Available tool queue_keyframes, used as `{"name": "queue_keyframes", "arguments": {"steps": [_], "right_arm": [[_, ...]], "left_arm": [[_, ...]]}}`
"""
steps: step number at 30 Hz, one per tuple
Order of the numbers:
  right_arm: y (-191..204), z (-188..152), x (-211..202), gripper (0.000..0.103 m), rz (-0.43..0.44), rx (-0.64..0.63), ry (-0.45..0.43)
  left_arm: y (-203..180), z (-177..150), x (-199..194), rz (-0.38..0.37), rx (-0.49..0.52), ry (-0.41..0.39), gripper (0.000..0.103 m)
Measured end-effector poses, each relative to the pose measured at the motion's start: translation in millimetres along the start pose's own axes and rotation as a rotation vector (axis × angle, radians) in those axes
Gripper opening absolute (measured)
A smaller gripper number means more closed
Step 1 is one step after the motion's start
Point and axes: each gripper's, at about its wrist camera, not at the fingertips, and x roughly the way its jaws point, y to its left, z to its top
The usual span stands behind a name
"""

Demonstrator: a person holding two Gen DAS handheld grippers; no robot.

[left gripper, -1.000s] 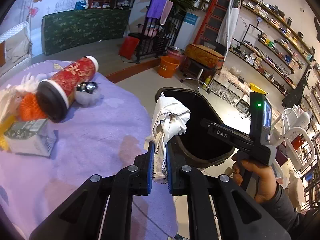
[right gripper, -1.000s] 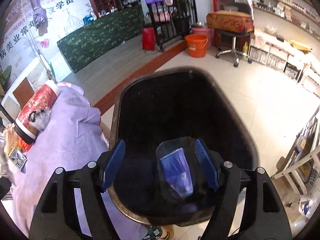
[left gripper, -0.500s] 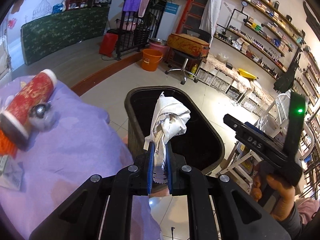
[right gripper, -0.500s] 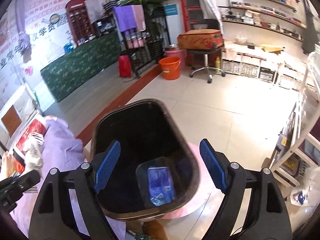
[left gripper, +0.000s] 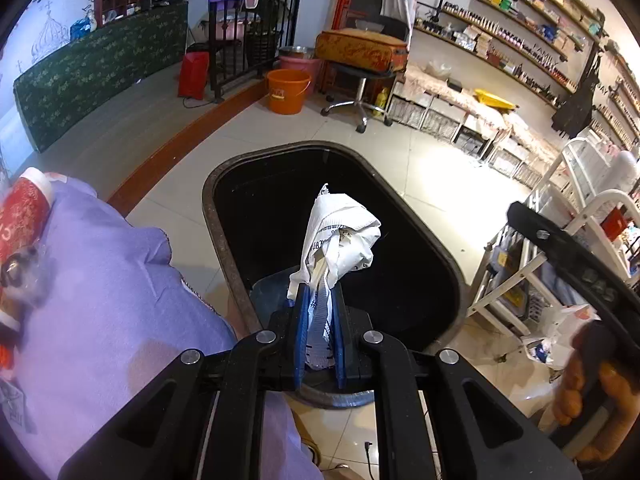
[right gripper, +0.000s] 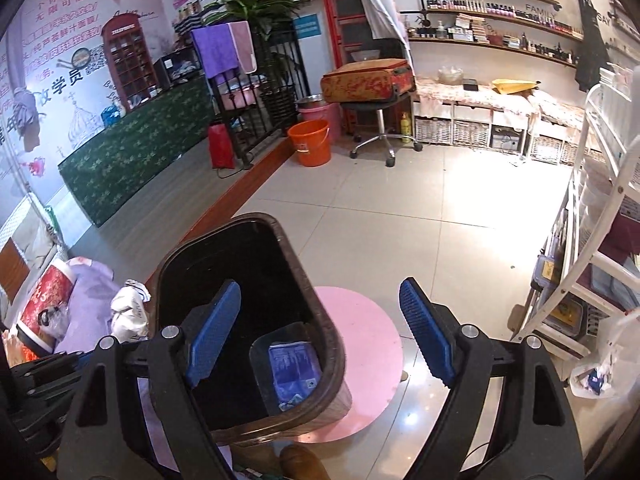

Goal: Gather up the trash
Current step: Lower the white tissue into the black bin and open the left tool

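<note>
My left gripper [left gripper: 320, 336] is shut on a crumpled wad of white printed paper [left gripper: 340, 236]. The wad hangs over the mouth of the black trash bin [left gripper: 224, 240]. In the right wrist view the same paper [right gripper: 128, 316] shows just left of the bin [right gripper: 328, 320]. My right gripper [right gripper: 320, 320] is open, with nothing between its blue pads [right gripper: 424, 336], above the bin's near right rim. A clear plastic tub with a blue packet [right gripper: 292, 364] lies at the bottom of the bin. In the left wrist view a hand [left gripper: 592, 384] holds the right gripper's body at the far right.
A table under a purple cloth [left gripper: 100, 300] stands left of the bin and bears a red cylindrical can [left gripper: 20, 216] and other litter. The bin sits on a round pink mat [right gripper: 360, 340]. A white rack [right gripper: 592, 264] stands to the right. An orange bucket [right gripper: 310, 142] is farther back.
My left gripper carried the paper from the table's edge to over the bin. My right gripper's jaws widened and drew back and up; the plastic tub now lies in the bin.
</note>
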Motion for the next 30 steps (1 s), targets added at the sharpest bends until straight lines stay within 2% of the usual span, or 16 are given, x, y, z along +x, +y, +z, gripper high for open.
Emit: {"name": "queue_keyframes", "arguments": {"steps": [3,4,5,7,11,14,21,30], "right_arm": [[-2,0,1,0.081,-0.005,0.001,0.006],[-3,0,1,0.082,-0.006,0.001,0.008],[-3,0,2,0.082,-0.006,0.0,0.009],[-2,0,2,0.082,-0.005,-0.003,0.009],[-3,0,4,0.086,-0.006,0.005,0.012],[-1,0,5,0.09,0.001,0.009,0.017],[16,-3,6,0.092,0.036,-0.02,0.032],[64,-22,1,0.094,0.161,-0.122,0.064]], "left_arm": [[-1,4,6,0.011,0.001,0.007,0.015],[-2,5,7,0.015,0.008,0.011,0.025],[-3,4,7,0.02,0.012,0.009,0.047],[-3,4,3,0.015,0.013,-0.022,0.073],[-10,1,-11,0.024,0.047,-0.075,0.087],[-9,-3,-25,0.041,0.056,-0.123,0.095],[1,-9,-50,0.035,0.005,-0.169,0.097],[30,-33,-90,0.153,-0.061,-0.247,0.097]]}}
